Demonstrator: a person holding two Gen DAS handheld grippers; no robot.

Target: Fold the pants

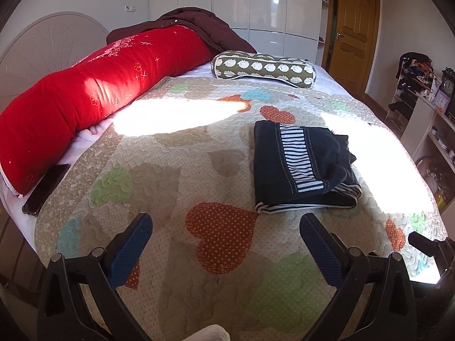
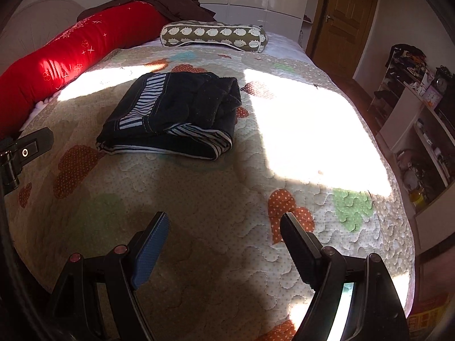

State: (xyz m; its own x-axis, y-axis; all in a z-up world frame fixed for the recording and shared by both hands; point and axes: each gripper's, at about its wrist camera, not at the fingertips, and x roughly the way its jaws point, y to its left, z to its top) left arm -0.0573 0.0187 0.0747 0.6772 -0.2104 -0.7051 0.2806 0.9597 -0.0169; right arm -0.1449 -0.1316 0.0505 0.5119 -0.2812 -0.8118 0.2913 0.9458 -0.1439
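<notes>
Lying folded in a thick rectangular stack, the dark pants (image 1: pixel 304 164) show a striped lining band; they sit mid-quilt, toward the bed's right side. Quilt (image 1: pixel 159 187) is stitched patchwork with dotted hearts, sun patches across it. Red bolster (image 1: pixel 85 96) runs along the left edge, patterned pillow (image 1: pixel 263 68) at the far edge. Left gripper (image 1: pixel 226 228) and right gripper (image 2: pixel 224 224) hover over the near edge, both spread wide, holding nothing.
</notes>
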